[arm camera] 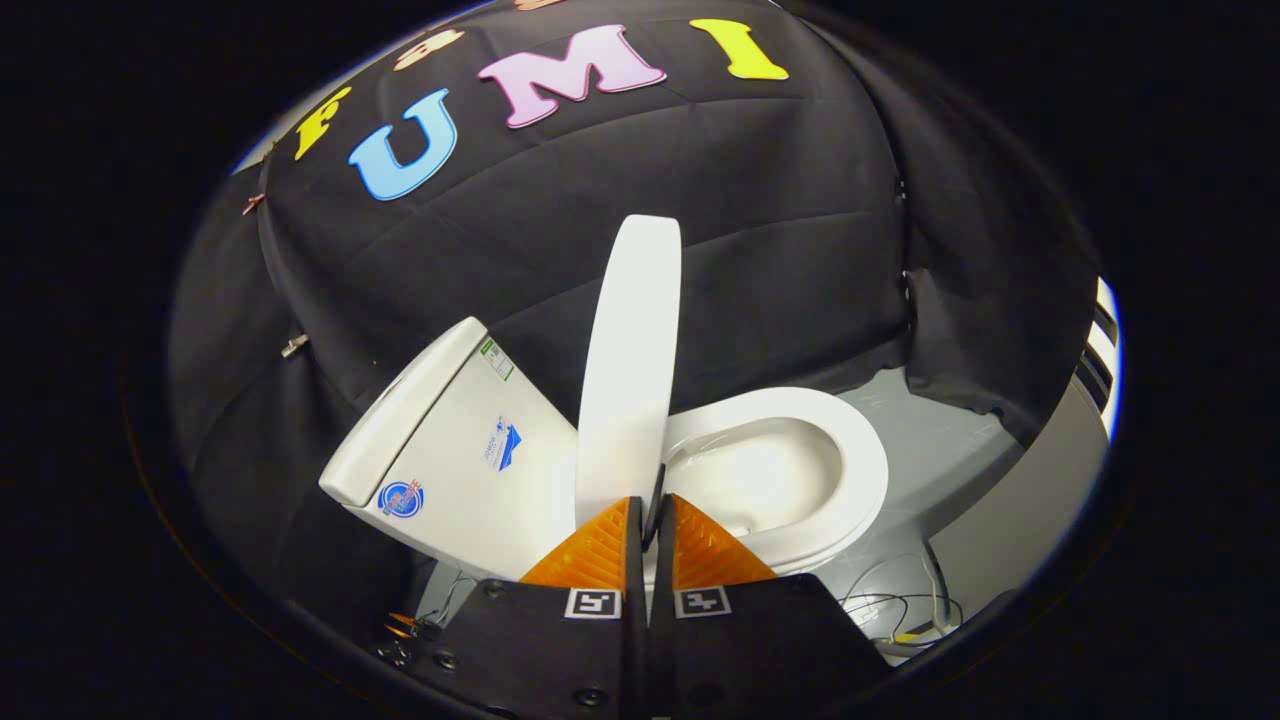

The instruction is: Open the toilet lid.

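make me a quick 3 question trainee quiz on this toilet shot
1. True or false: the toilet lid lies flat over the bowl.
2. What are the fingers of the gripper at?
A. spread wide above the tank
B. closed together, tips at the lid's lower edge
C. holding a cable
3. Fill in: the tank sits on the far side of the raised lid from the ____.

Key
1. False: it stands raised, nearly upright.
2. B; whether they pinch the lid is hard to tell.
3. bowl
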Available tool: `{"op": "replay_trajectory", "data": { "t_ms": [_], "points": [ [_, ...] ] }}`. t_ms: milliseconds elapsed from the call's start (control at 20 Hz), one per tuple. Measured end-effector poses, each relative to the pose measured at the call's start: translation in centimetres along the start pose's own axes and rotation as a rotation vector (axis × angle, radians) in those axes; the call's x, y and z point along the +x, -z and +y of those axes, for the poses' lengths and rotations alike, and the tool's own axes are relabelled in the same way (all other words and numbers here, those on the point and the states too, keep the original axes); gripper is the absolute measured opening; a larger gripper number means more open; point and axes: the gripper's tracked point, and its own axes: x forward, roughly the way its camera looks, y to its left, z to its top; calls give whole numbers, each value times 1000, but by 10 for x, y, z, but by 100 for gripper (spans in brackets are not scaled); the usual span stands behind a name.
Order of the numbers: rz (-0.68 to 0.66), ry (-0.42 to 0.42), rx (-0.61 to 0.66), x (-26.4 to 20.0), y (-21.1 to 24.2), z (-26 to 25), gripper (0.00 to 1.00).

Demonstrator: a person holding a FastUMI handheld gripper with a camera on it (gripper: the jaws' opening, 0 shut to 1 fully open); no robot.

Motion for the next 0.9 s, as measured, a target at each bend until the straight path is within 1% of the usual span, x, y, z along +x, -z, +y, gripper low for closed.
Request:
{"op": "replay_trajectory", "data": {
  "t_ms": [300,500,650,750,900],
  "points": [
    [-16,12,-66,-3,-4,26,5],
    [-7,69,-103,-4,0,32,5],
    [27,84,-144,-1,14,43,5],
    [47,104,-123,3,23,46,5],
    [29,122,-109,4,20,55,5]
  ]
}}
